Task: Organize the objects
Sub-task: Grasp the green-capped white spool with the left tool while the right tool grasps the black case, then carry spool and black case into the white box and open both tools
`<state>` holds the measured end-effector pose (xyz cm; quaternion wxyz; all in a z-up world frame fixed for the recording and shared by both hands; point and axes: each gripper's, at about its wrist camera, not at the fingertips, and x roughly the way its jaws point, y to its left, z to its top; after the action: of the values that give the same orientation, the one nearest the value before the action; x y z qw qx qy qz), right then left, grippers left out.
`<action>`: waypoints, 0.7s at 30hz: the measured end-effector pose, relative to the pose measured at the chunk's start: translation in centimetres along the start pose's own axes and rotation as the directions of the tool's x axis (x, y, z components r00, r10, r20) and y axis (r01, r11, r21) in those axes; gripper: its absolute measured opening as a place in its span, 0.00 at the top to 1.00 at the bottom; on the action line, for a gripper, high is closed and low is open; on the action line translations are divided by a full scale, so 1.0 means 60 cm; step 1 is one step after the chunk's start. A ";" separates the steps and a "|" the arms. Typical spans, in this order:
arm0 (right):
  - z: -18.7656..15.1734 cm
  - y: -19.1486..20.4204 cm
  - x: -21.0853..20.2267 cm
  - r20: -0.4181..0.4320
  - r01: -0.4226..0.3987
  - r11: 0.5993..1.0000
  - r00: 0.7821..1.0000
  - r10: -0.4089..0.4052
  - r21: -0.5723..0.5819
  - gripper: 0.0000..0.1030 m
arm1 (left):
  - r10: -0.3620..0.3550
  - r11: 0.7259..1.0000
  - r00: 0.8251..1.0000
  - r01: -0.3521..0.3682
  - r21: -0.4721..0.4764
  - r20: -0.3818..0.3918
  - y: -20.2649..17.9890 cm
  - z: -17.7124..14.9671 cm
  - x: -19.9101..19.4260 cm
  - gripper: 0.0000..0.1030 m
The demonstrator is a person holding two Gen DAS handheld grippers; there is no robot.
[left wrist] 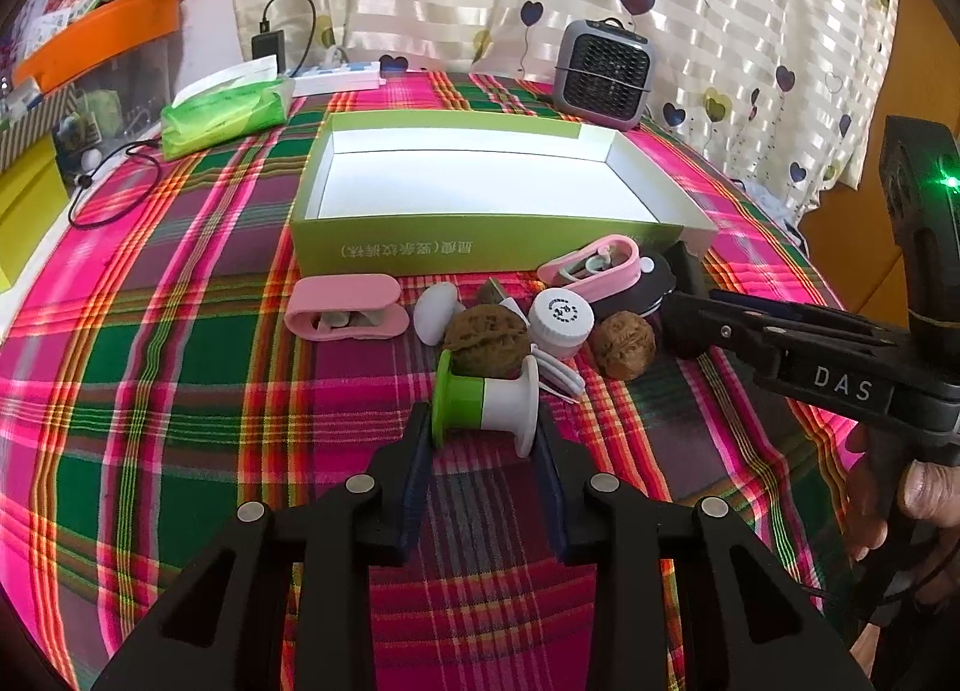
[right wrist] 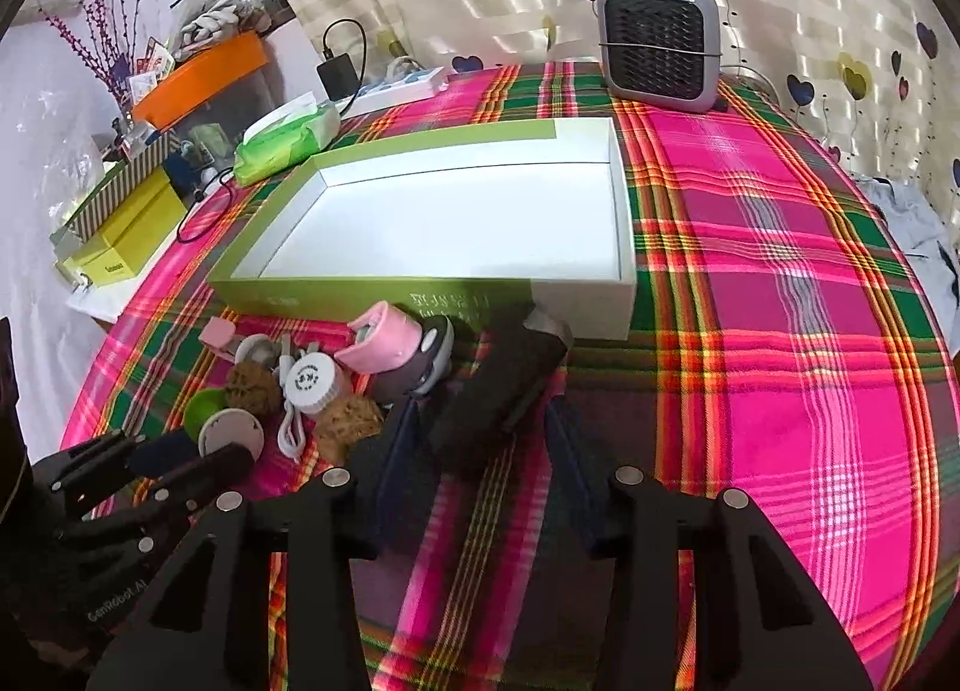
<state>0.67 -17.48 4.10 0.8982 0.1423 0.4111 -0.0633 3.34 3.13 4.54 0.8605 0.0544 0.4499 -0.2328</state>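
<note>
The left gripper (left wrist: 485, 427) clamps the light, stiff, slippery spool (left wrist: 486, 403) by its end discs just before the box (left wrist: 420, 247), while the right gripper (right wrist: 480, 421) pinches a rigid black block (right wrist: 498, 391).

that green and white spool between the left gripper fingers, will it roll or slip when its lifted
The spool lies on its side on the plaid cloth, so it would probably roll if nudged. The left gripper pads sit against its end flanges, which look like smooth plastic and may slip. It looks hollow, likely light. A walnut touching it behind may shift.
</note>
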 end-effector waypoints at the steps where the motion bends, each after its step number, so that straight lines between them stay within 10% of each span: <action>1: 0.001 0.000 0.001 -0.001 0.001 1.000 1.000 -0.001 -0.002 0.57 | 0.000 1.000 1.000 0.000 0.000 0.000 -0.001 0.000 0.000 0.71; 8: 0.002 -0.003 0.000 0.001 -0.008 1.000 1.000 0.008 -0.011 0.79 | 0.001 1.000 1.000 -0.001 0.001 0.001 -0.001 0.000 0.000 0.71; 21: -0.022 -0.001 -0.028 0.020 -0.004 0.998 1.000 0.005 -0.058 0.80 | 0.020 1.000 0.999 -0.021 0.018 0.030 -0.013 -0.005 -0.010 0.71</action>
<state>-1.40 -17.16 4.54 0.9062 0.1167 0.4032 -0.0508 2.46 2.73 4.92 0.8688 0.0633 0.4344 -0.2289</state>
